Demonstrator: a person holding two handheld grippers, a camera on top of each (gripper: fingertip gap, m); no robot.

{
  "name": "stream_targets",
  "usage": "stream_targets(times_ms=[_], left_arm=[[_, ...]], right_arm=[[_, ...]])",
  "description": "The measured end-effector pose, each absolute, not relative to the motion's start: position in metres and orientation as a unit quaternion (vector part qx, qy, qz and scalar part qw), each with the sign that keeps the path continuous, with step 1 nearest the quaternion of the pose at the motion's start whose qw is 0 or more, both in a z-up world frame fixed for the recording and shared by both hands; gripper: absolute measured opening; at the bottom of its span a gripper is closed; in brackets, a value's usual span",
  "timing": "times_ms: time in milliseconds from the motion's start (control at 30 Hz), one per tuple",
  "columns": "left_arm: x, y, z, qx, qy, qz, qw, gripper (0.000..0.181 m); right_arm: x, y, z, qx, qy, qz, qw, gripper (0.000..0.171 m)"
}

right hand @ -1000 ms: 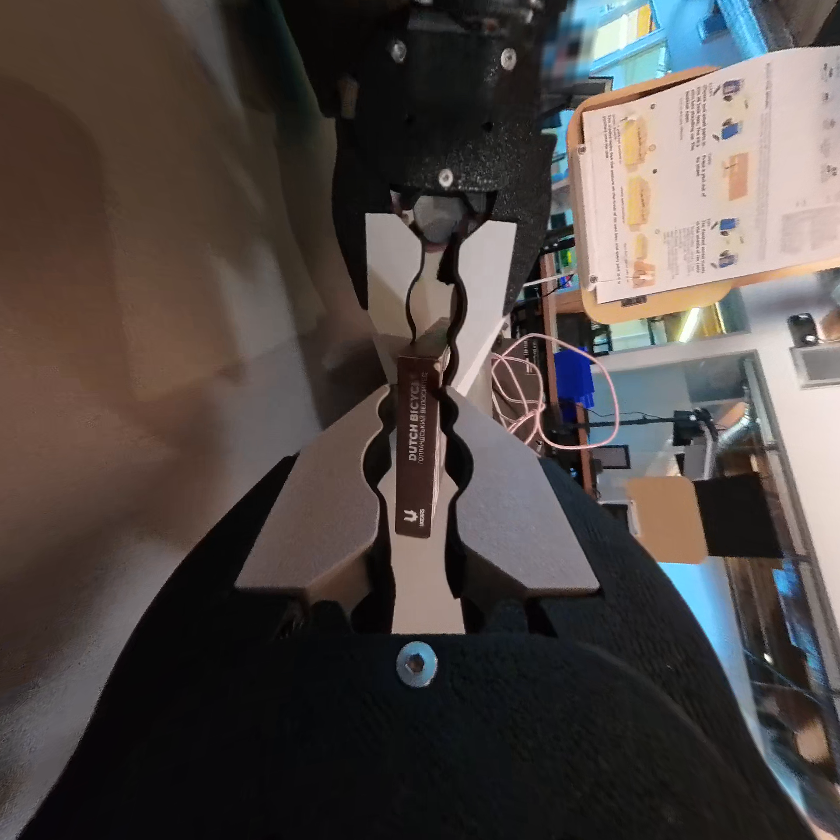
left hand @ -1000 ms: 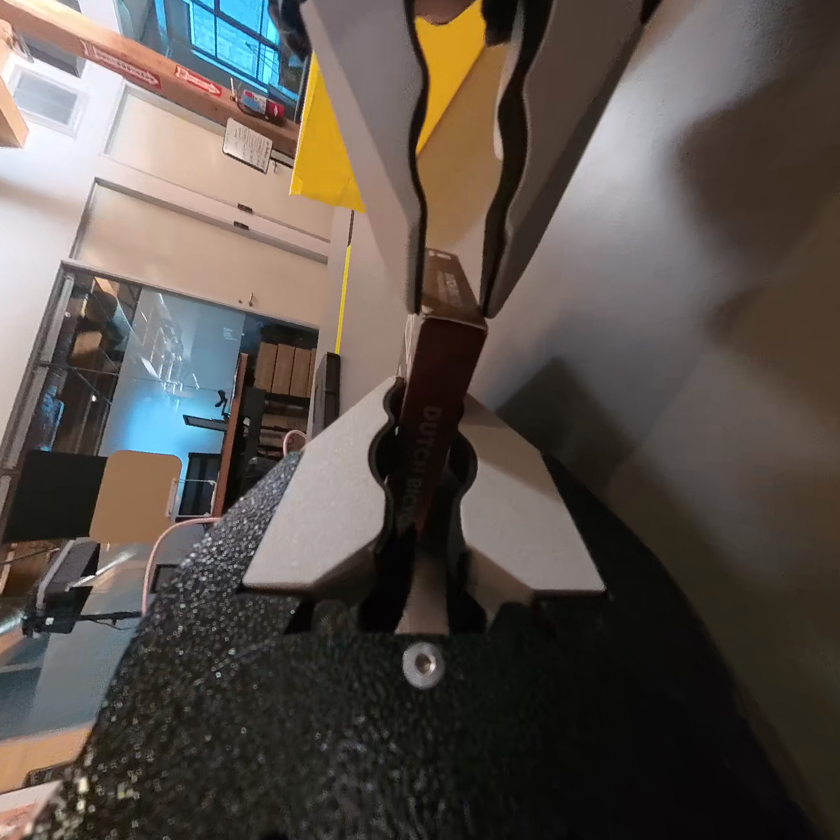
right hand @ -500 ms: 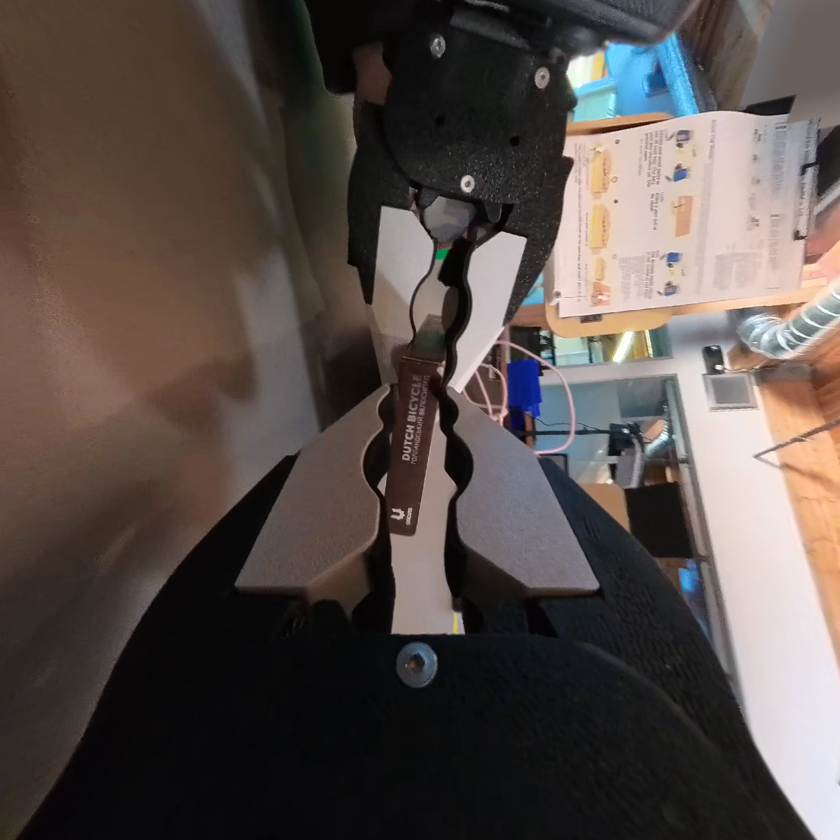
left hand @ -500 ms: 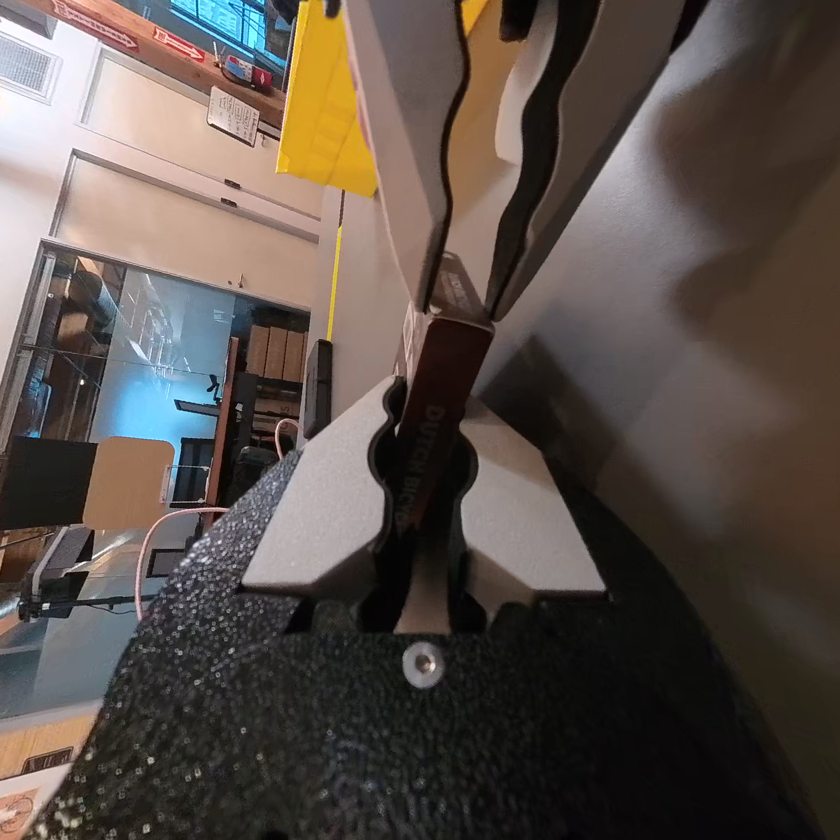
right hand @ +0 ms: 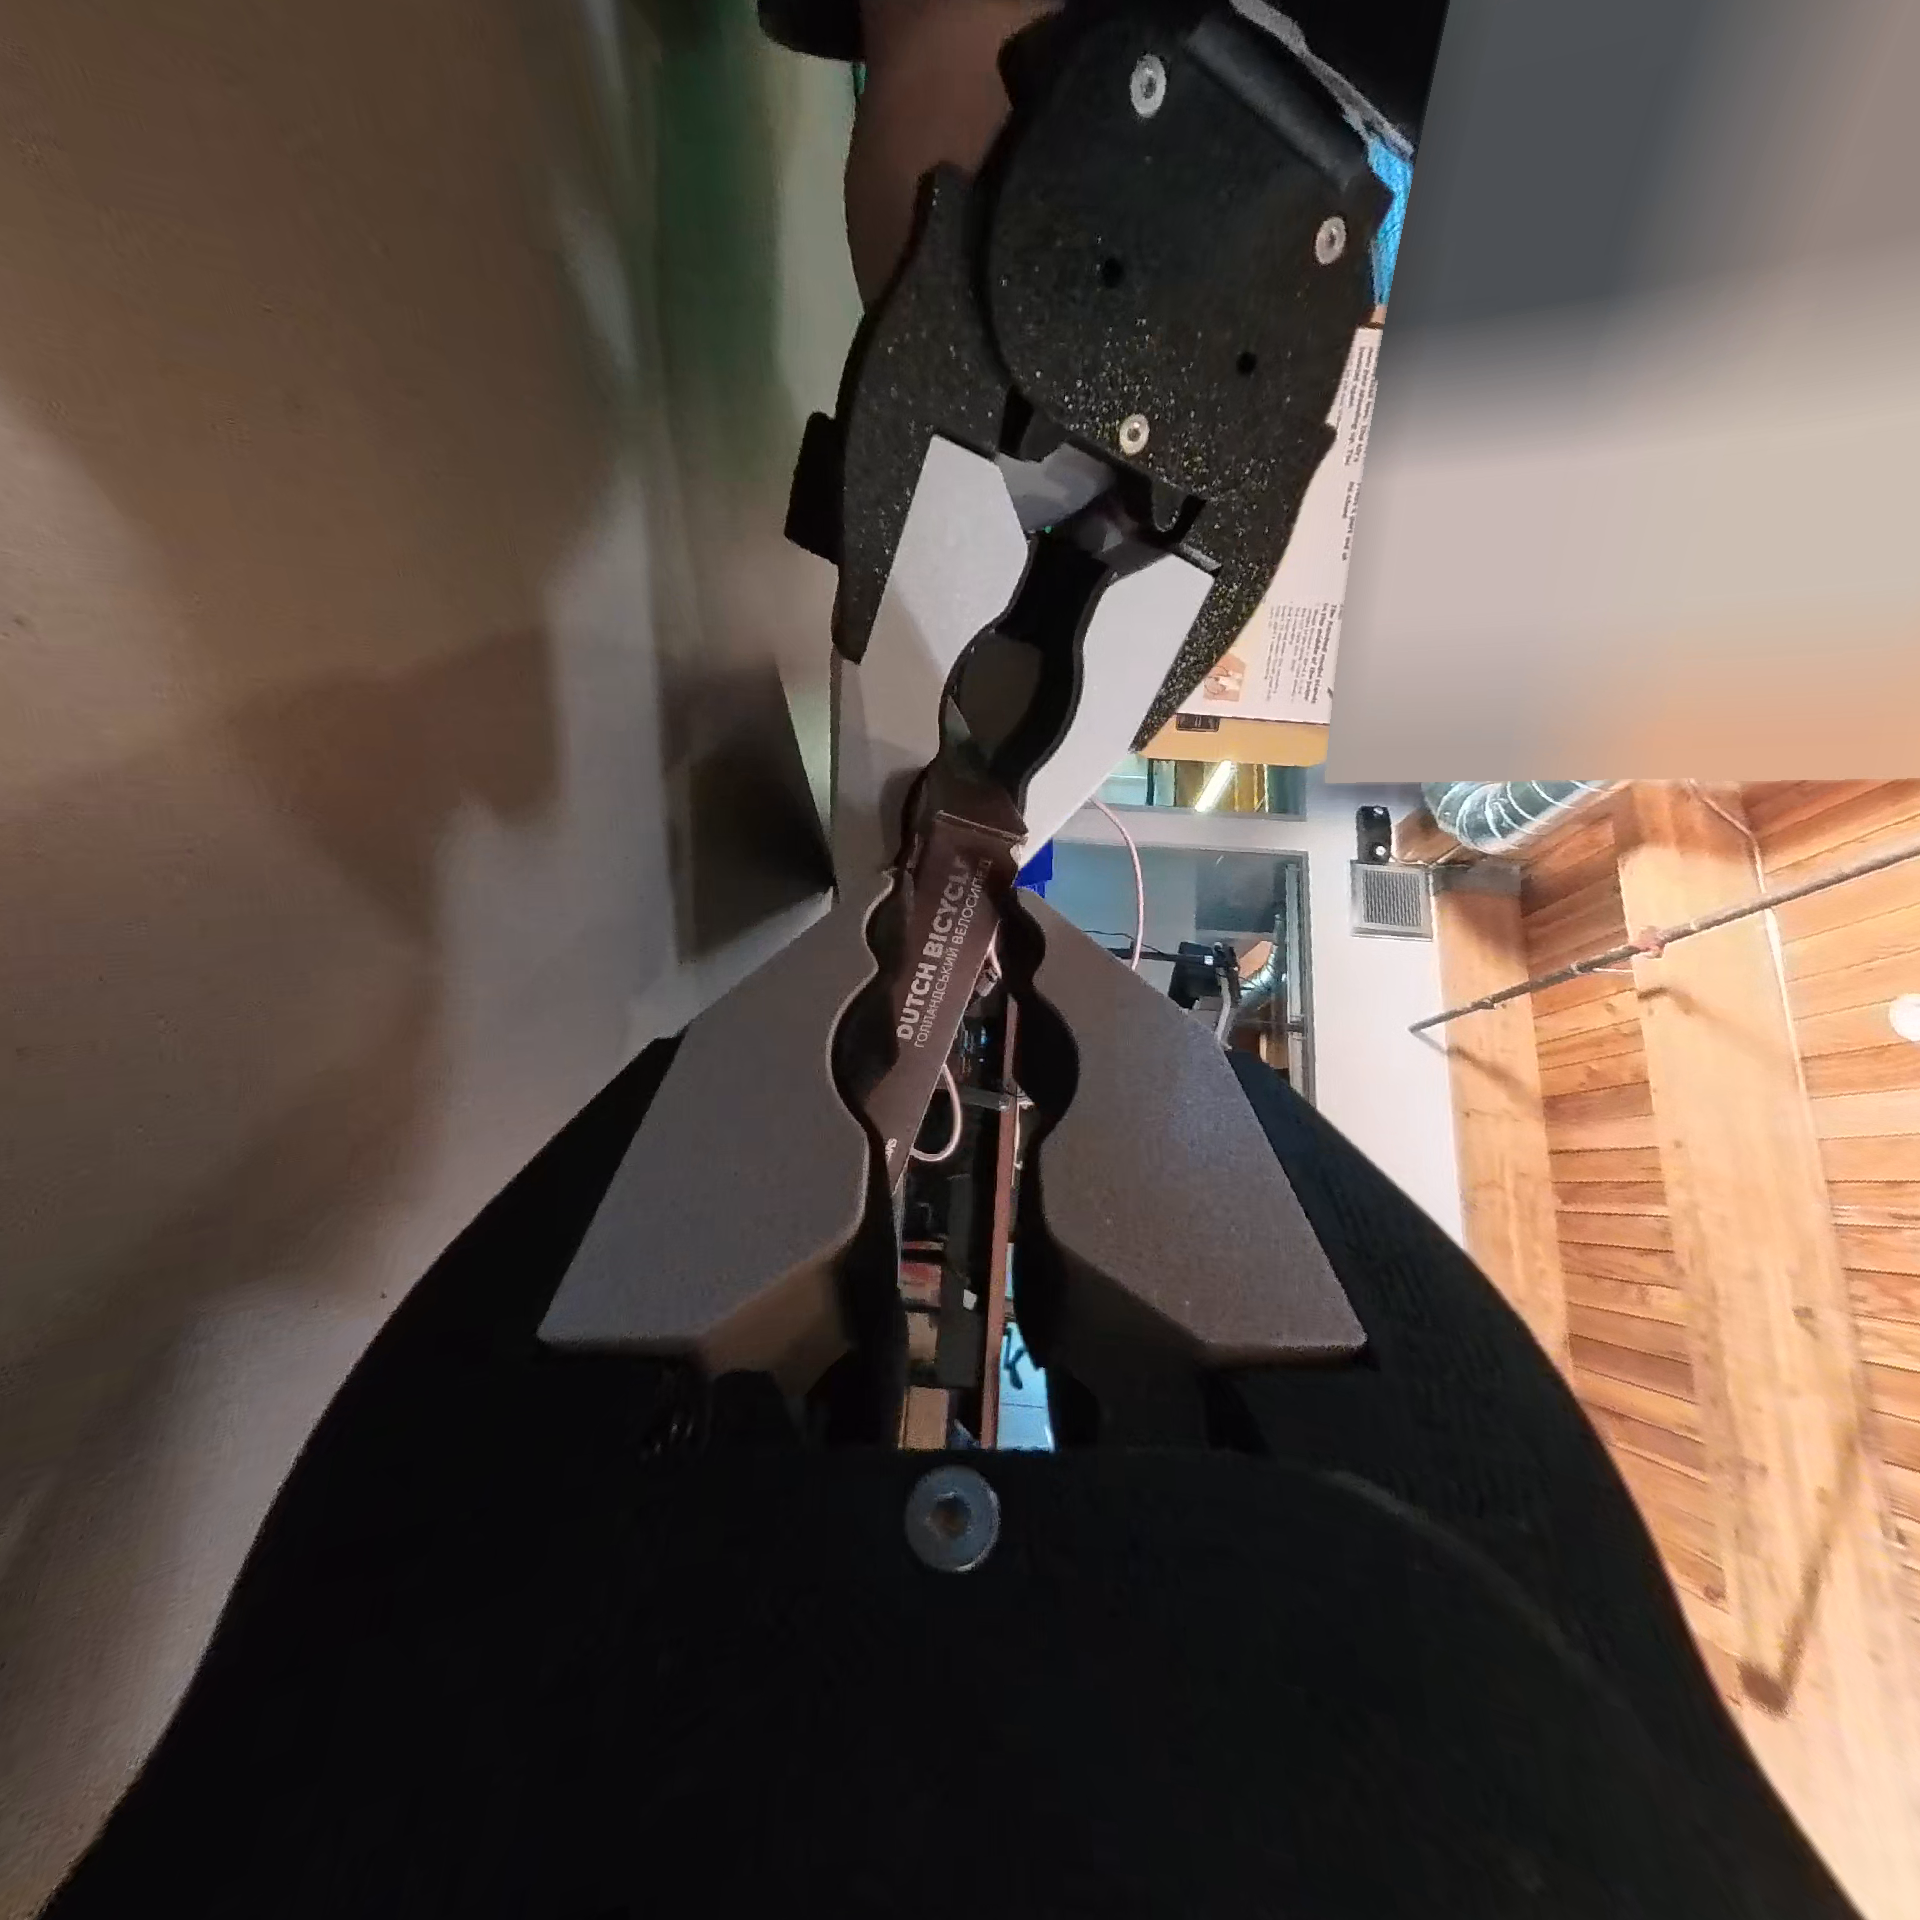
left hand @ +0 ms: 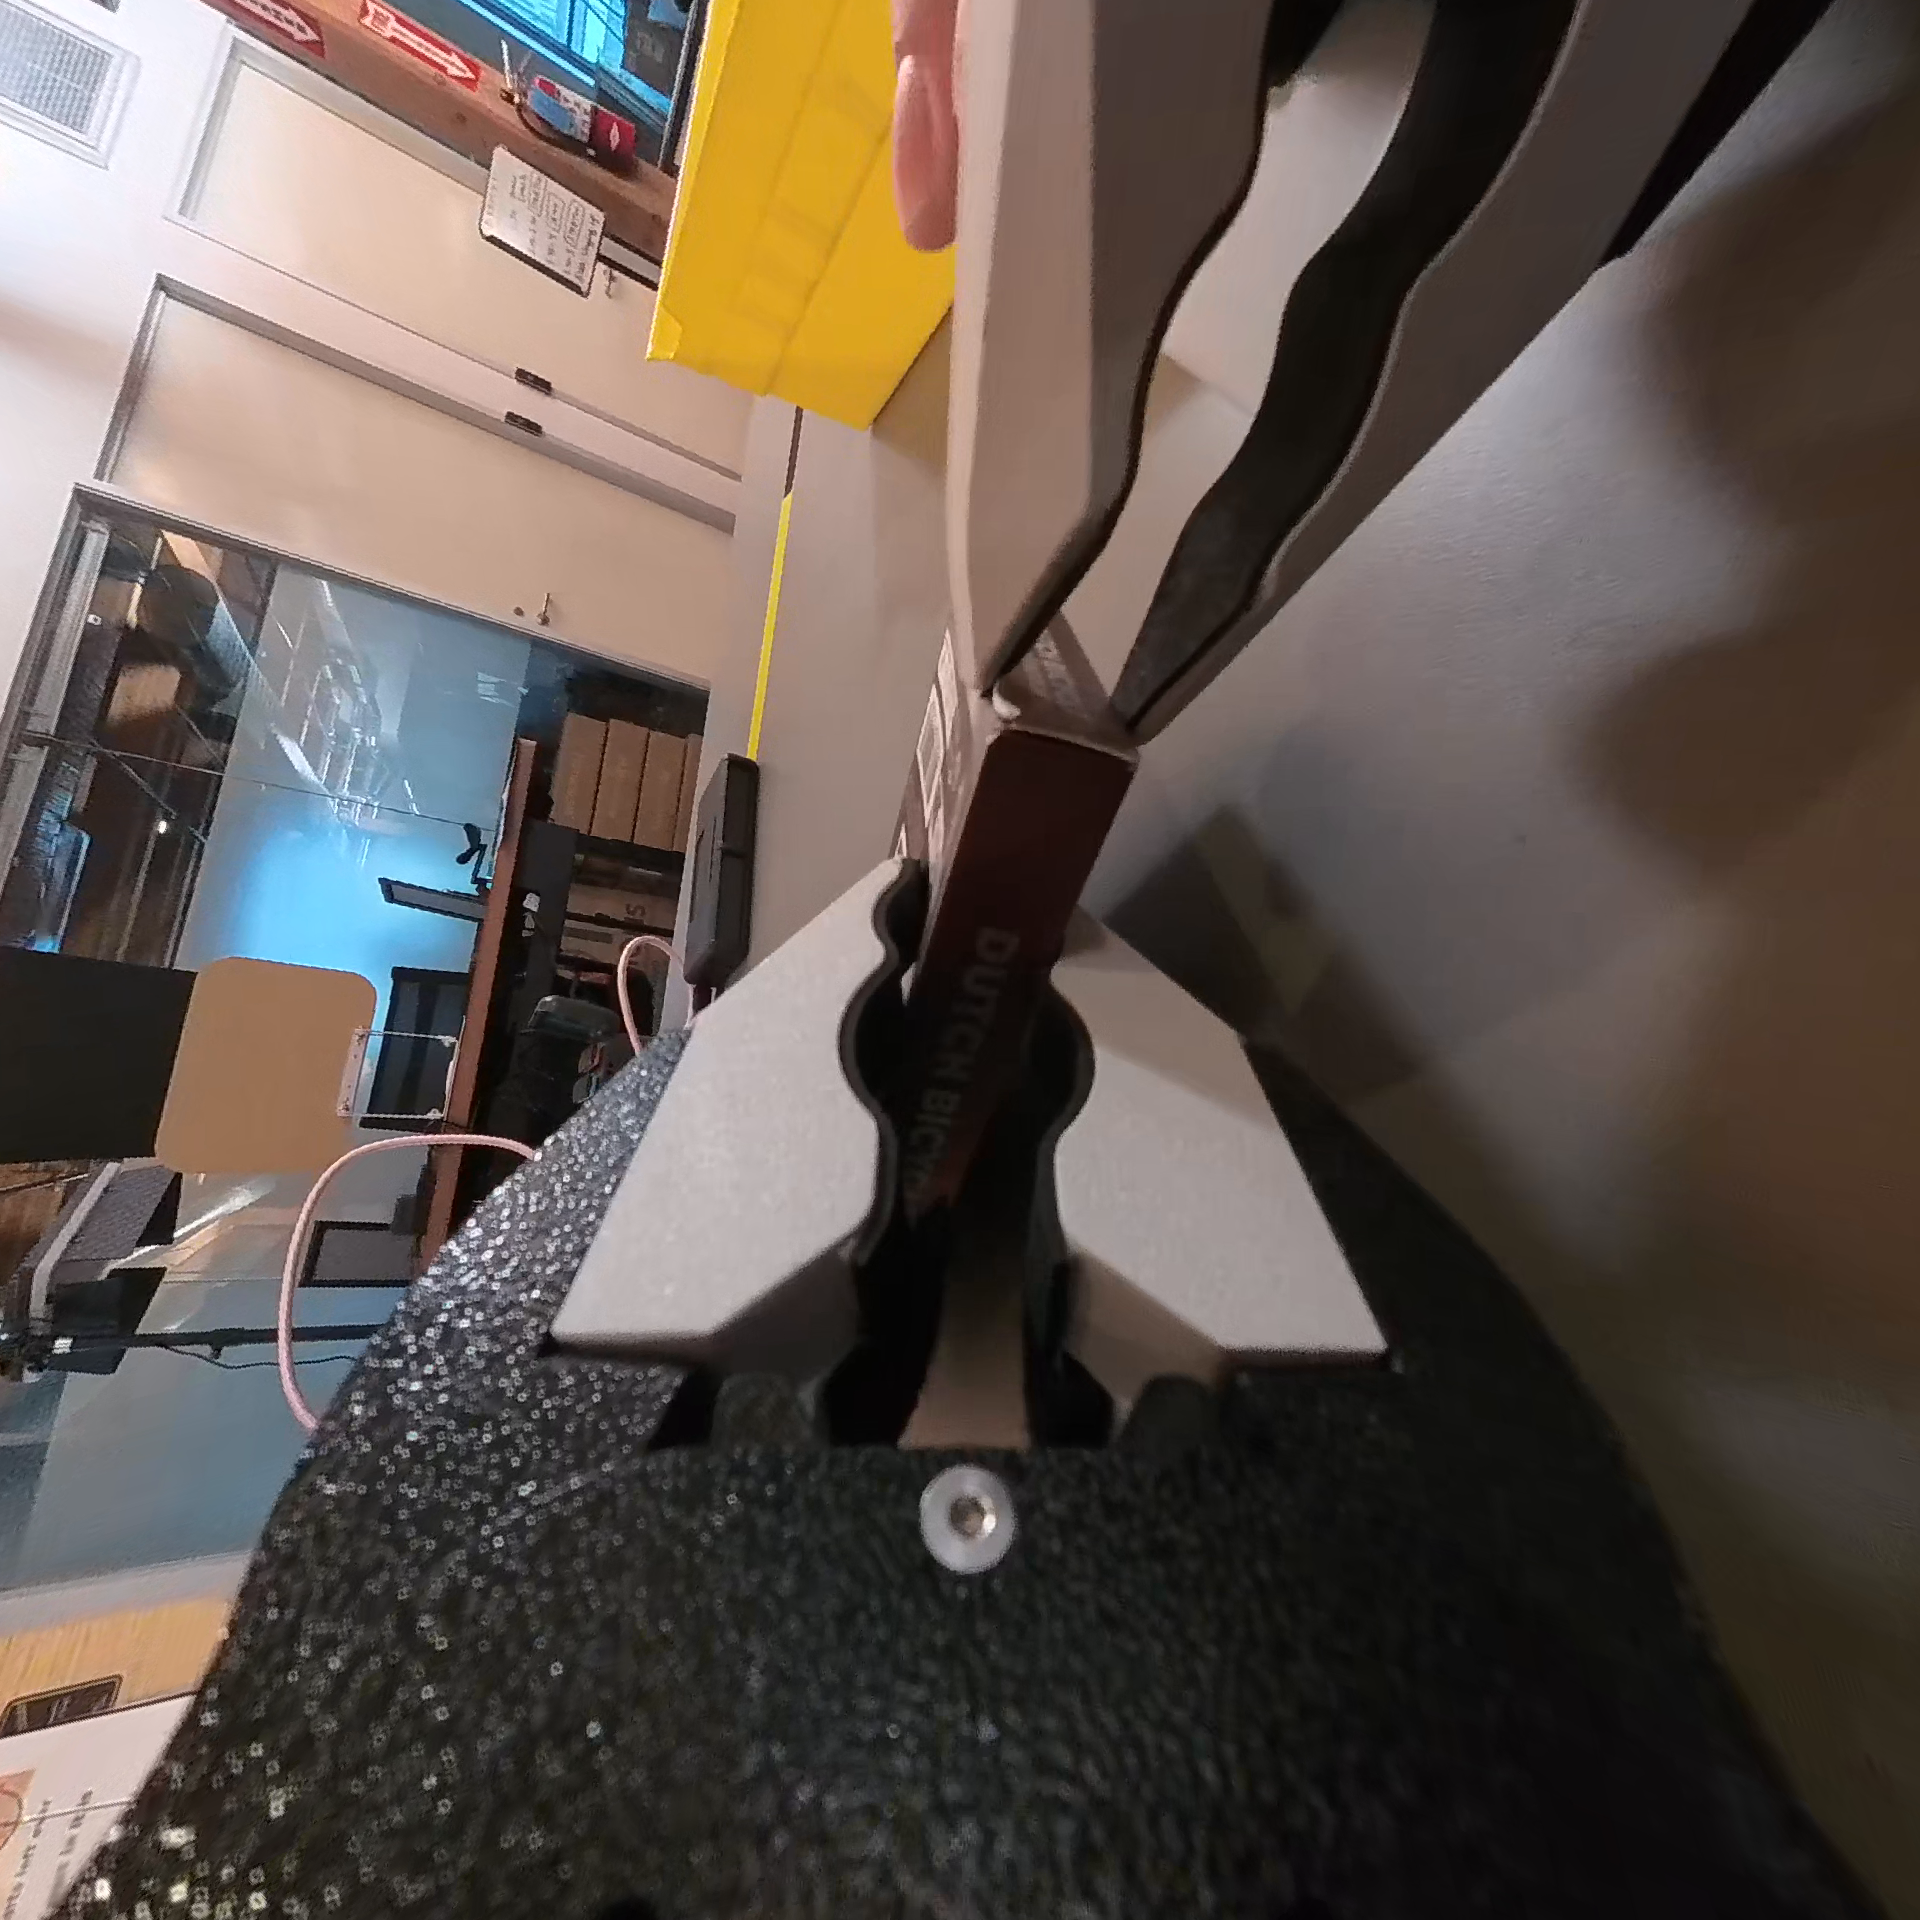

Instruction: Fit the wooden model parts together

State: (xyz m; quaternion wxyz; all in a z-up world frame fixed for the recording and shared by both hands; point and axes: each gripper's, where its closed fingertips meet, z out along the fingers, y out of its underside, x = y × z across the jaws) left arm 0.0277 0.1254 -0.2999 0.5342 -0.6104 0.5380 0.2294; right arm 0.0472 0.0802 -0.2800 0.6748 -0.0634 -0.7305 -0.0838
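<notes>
Left gripper [left hand: 977, 935]: pinching one end of a slim brown box [left hand: 1013, 894], fingers pressed onto its narrow faces.
Right gripper [right hand: 951, 904]: pinching the opposite end of the same box [right hand: 935, 977]; both tools hold it in the air, tip to tip.
Box: dark brown carton with white print on its side, presumably the model kit's packaging. Above the desk [left hand: 1558, 520], not resting on it.
Left view, left to right: glass-fronted room and pink cable [left hand: 312, 1226] at left, yellow bin [left hand: 800, 208] upper middle, other gripper [left hand: 1081, 675] coming down from the top onto the box end, grey desk at right.
Right view, left to right: blurred desk [right hand: 312, 727] at left, other gripper [right hand: 977, 769] and box in the centre, instruction sheet [right hand: 1309, 582] behind it, wood-panelled wall [right hand: 1714, 1143] at right.
Change: over the last second the far gripper has swung closer and tilted in both views, and the box now sits skewed between the right gripper's fingers, not straight as before. Background in the right view has swept from the sheet to the wooden wall, so the whole pair is rotating.
Meaning for task: looks like the box is being turned or worked open. No wooden parts visible yet, so fitting has not begun. Very early.
Risk: skewed pinch may slip.
</notes>
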Motion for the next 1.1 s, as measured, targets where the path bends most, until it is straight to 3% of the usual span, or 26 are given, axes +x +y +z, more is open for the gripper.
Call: stream_targets(times_ms=[167,200,233,567,733,1100], left_arm=[[0.029,0.124,-0.309,-0.587,0.570,0.256,0.515,0.017],[0.030,0.124,-0.313,-0.580,0.578,0.266,0.509,0.017],[0.029,0.125,-0.318,-0.573,0.589,0.280,0.497,0.017],[0.032,0.129,-0.325,-0.531,0.600,0.335,0.496,0.016],[0.032,0.129,-0.326,-0.525,0.602,0.339,0.497,0.015],[0.032,0.130,-0.328,-0.533,0.602,0.327,0.497,0.017]], right_arm=[[0.051,0.077,-0.293,-0.087,-0.770,-0.017,0.632,0.015],[0.052,0.078,-0.294,-0.094,-0.772,-0.007,0.628,0.001],[0.052,0.076,-0.295,-0.090,-0.775,-0.003,0.625,0.000],[0.054,0.074,-0.308,-0.151,-0.802,0.079,0.572,0.004],[0.055,0.073,-0.312,-0.162,-0.814,0.087,0.551,0.010],[0.052,0.076,-0.310,-0.173,-0.838,0.018,0.517,0.000]])
